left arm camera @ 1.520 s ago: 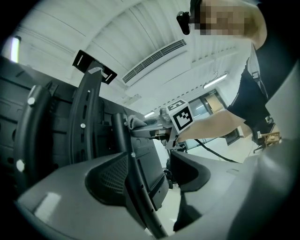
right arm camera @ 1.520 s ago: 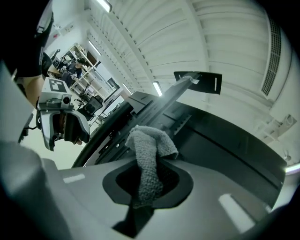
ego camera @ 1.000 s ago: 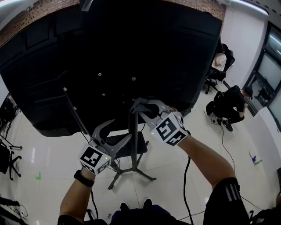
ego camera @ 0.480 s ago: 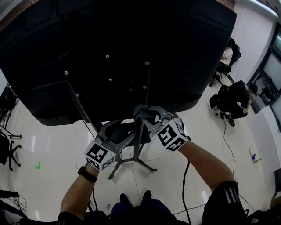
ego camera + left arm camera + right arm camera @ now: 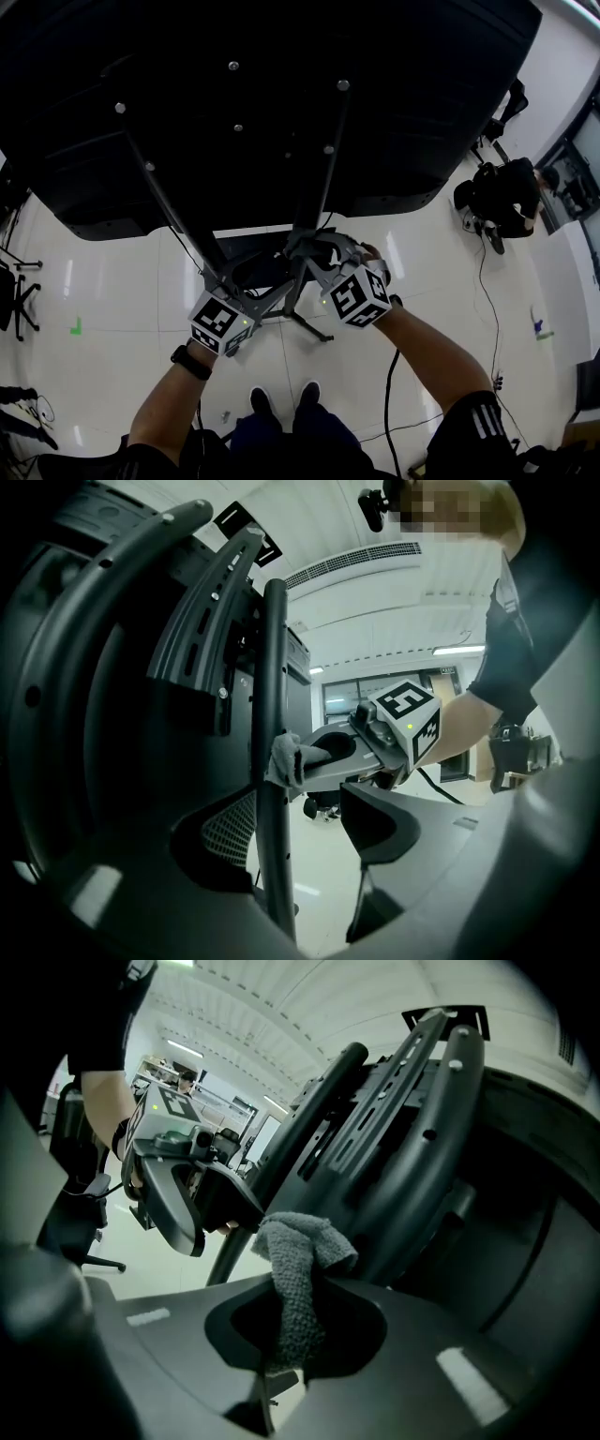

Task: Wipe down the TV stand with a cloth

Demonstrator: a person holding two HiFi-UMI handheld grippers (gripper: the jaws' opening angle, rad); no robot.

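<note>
The black TV (image 5: 281,94) fills the top of the head view, back side toward me, on a dark metal stand. My right gripper (image 5: 309,249) is shut on a grey cloth (image 5: 302,244) and presses it against the stand's upright pole (image 5: 323,178). In the right gripper view the cloth (image 5: 295,1260) bunches out of the jaws of that gripper (image 5: 300,1335) beside the slanted pole (image 5: 300,1119). My left gripper (image 5: 255,298) sits lower left at the stand. In its own view this gripper (image 5: 300,822) is open, with the pole (image 5: 274,761) between the jaws and the cloth (image 5: 286,758) just above.
The stand's base legs (image 5: 309,328) spread over the white tiled floor above my shoes (image 5: 281,398). A black cable (image 5: 389,394) trails on the floor at right. A person (image 5: 502,197) sits by office chairs at the far right. A slanted brace (image 5: 169,206) runs left of the pole.
Both grippers have moved down the stand away from the TV's lower edge, the right one carrying the cloth down the pole. The left gripper has come closer to the pole.
</note>
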